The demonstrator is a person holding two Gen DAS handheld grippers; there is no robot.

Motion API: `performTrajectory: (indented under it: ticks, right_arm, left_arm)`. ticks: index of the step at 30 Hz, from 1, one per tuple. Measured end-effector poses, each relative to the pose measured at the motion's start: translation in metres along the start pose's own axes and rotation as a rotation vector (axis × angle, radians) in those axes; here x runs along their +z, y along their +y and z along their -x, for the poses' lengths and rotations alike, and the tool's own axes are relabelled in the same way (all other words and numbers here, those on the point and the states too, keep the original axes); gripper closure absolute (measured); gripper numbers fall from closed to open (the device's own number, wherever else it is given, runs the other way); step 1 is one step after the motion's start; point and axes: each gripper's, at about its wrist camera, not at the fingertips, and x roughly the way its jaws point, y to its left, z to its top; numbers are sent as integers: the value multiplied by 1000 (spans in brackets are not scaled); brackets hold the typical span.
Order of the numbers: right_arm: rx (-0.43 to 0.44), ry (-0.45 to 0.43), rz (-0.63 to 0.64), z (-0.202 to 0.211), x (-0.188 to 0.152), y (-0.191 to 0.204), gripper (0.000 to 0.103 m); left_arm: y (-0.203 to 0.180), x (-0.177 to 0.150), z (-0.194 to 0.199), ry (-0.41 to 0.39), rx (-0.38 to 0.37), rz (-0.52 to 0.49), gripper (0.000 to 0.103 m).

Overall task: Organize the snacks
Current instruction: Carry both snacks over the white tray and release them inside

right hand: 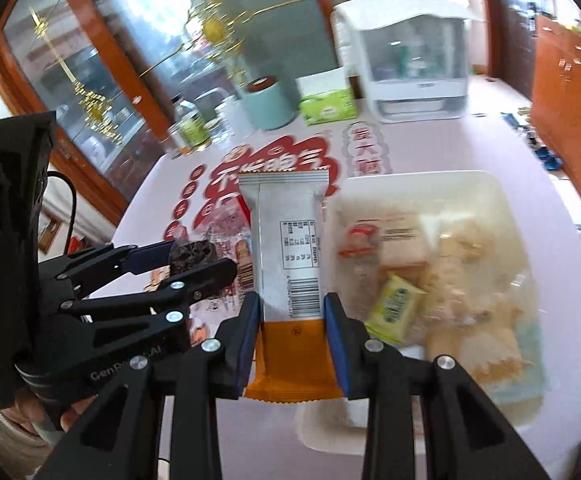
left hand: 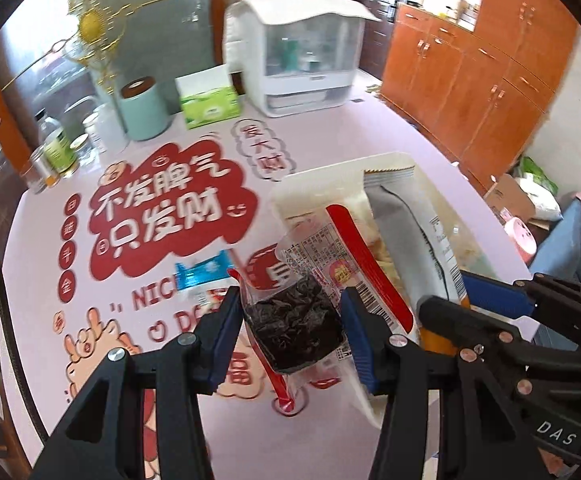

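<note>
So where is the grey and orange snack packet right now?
In the right wrist view the grey and orange packet is clamped between the right gripper, held above the table just left of the white snack tray.

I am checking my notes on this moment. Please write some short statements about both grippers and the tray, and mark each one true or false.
1. The left gripper is shut on a clear packet of dark snack. True.
2. The right gripper is empty. False: it is shut on a grey and orange packet.
3. The white tray already holds snacks. True.
4. The green tissue box lies in the tray. False: it stands at the table's far side.
</note>
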Motion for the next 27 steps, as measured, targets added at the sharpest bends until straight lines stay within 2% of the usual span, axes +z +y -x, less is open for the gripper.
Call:
performTrajectory:
  ticks: [9,16,22,27]
  right_arm:
    - [-92,-33,-123,22,-10,-62,70]
    - [-161,-43,-211,25,-7,-104,70]
    - [-176,-50,-210,21,7,-117,78]
    - [-178,-68,-178,19,23,-115,79]
  left_arm:
    - [-51,20,-23,19,-18,-79,55]
    - [-64,41,-41,10,12,-96,54]
    - [-66,61,-54,2,29,-78,54]
    - [-67,70,-62,4,40,-68,54]
